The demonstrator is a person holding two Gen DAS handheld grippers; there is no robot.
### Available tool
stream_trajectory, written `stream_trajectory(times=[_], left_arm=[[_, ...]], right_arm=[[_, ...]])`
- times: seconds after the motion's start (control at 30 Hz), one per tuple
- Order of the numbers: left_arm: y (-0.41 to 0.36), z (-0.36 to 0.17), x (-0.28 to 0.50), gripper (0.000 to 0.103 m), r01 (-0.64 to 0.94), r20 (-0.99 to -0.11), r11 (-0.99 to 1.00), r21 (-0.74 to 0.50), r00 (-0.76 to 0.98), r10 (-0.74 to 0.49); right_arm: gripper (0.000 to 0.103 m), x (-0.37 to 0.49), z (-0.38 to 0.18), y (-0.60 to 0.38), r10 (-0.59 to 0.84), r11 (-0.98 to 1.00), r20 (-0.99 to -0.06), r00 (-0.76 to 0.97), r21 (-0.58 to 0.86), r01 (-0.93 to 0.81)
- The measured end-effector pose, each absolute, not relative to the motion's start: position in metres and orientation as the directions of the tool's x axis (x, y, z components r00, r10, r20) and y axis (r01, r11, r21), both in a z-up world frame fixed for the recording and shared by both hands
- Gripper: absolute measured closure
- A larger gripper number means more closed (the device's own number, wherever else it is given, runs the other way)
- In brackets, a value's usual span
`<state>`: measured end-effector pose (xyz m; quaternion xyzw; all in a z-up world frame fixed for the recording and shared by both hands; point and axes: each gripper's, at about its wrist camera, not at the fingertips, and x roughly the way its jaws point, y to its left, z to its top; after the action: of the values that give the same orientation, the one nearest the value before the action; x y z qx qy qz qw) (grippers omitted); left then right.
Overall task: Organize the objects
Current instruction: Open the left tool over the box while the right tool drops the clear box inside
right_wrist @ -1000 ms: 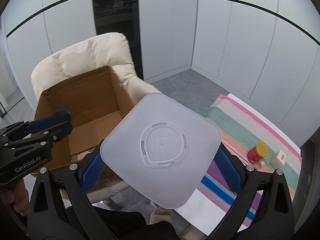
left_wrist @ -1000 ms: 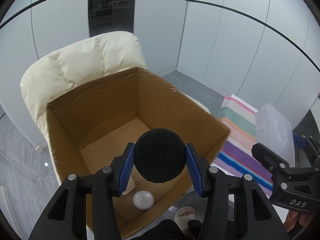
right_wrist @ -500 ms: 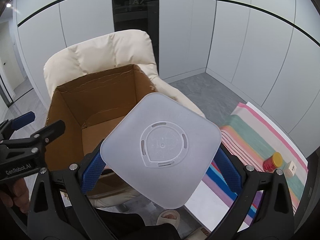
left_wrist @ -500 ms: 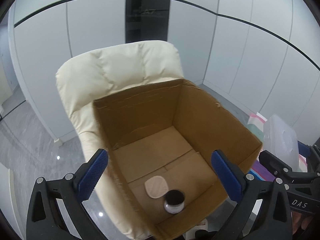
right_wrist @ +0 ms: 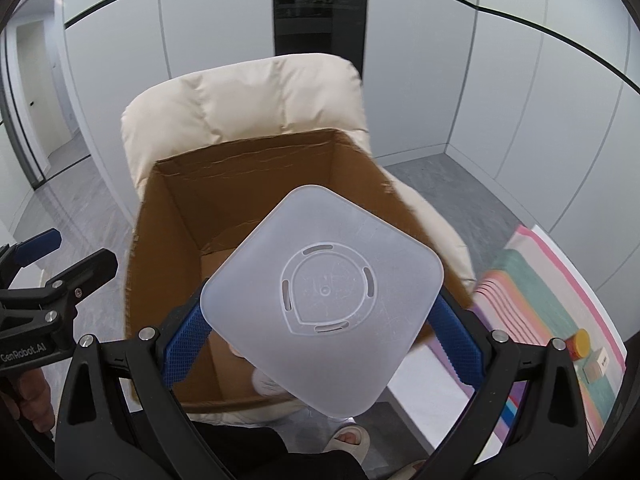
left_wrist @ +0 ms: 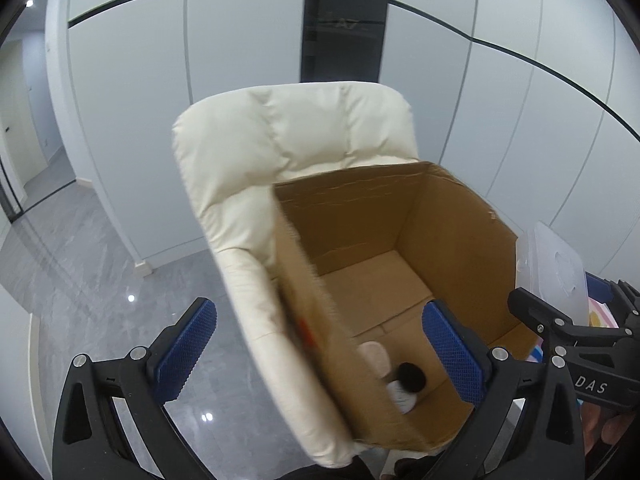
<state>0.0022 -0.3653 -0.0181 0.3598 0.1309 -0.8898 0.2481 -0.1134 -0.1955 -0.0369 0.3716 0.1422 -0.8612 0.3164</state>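
Cardboard box [left_wrist: 400, 264] sits open on the cream armchair [left_wrist: 288, 136], with a black-capped jar [left_wrist: 406, 384] and a pale oval pad [left_wrist: 374, 356] lying inside. Left gripper [left_wrist: 320, 352] stands wide, nothing between its pads. Right gripper [right_wrist: 320, 340] clamps a translucent plastic container [right_wrist: 324, 292] above the box.

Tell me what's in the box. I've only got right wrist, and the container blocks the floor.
Observer: A black-capped bottle sits on the box floor, in the near corner.
Operator: Anything else?
Observer: A beige oval pad right beside the bottle.
Operator: Left gripper holding anything?
Observer: No. The left gripper is wide open; its jaws have just been opening, and it holds nothing.
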Motion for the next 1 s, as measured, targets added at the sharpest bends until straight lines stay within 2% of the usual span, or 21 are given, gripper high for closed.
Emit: stream_trajectory(times=[0.47,1.0], left_arm=[[-0.402,-0.020,0.032,0.000,0.605,-0.706,-0.793,-0.069,-0.592,-0.390],[-0.354,-0.020,-0.013,0.000,0.517,-0.709,-0.854,-0.054,-0.623,-0.332]], right_arm=[[0.000,-0.101,-0.043,-0.240,-0.460,-0.747,-0.755,-0.468,0.044,0.664],[0.000,-0.124,-0.042,-0.185,-0.401,-0.798,-0.762,-0.508,0.018,0.603]])
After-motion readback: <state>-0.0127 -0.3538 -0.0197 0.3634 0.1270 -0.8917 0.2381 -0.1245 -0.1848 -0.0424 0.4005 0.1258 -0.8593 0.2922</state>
